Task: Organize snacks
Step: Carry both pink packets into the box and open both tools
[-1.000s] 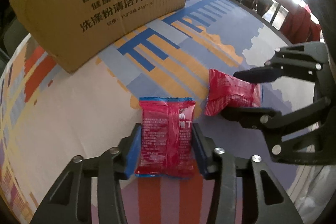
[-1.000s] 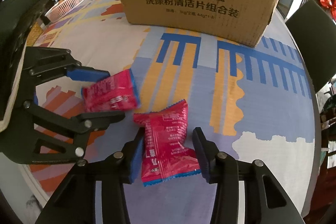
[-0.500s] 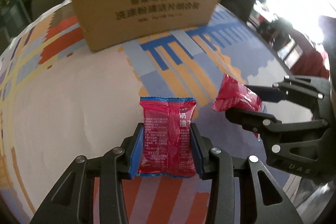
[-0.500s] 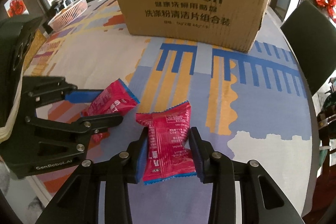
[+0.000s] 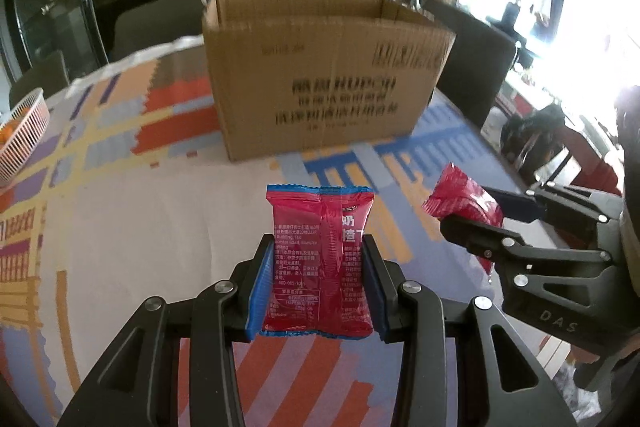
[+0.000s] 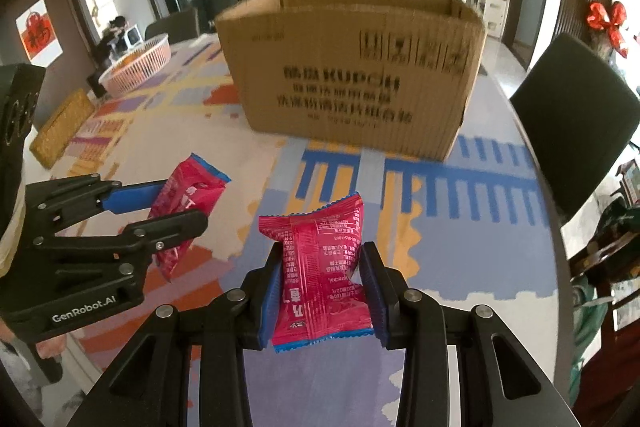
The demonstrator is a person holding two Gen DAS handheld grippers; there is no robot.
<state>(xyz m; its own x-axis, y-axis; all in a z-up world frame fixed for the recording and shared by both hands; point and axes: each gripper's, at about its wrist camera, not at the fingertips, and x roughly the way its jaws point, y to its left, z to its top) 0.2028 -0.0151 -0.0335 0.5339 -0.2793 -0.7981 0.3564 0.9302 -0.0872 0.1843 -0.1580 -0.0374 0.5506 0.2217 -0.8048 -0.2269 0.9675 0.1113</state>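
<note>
My left gripper (image 5: 318, 289) is shut on a red snack packet (image 5: 320, 259) with blue ends and holds it above the table. My right gripper (image 6: 322, 301) is shut on a second red snack packet (image 6: 320, 271), also lifted. Each shows in the other view: the right gripper (image 5: 472, 215) with its packet (image 5: 460, 203) at the right, the left gripper (image 6: 168, 205) with its packet (image 6: 188, 195) at the left. An open cardboard box (image 5: 324, 79) stands ahead of both grippers; it also shows in the right wrist view (image 6: 352, 71). Its inside is hidden.
The table has a patterned cloth (image 5: 120, 211) in many colours. A white basket (image 6: 138, 69) with orange items stands at the far left; it also shows in the left wrist view (image 5: 20, 135). A dark chair (image 6: 576, 131) is at the table's right edge.
Both grippers have risen off the table with their packets and tilted up. The box's open top has come into view ahead.
</note>
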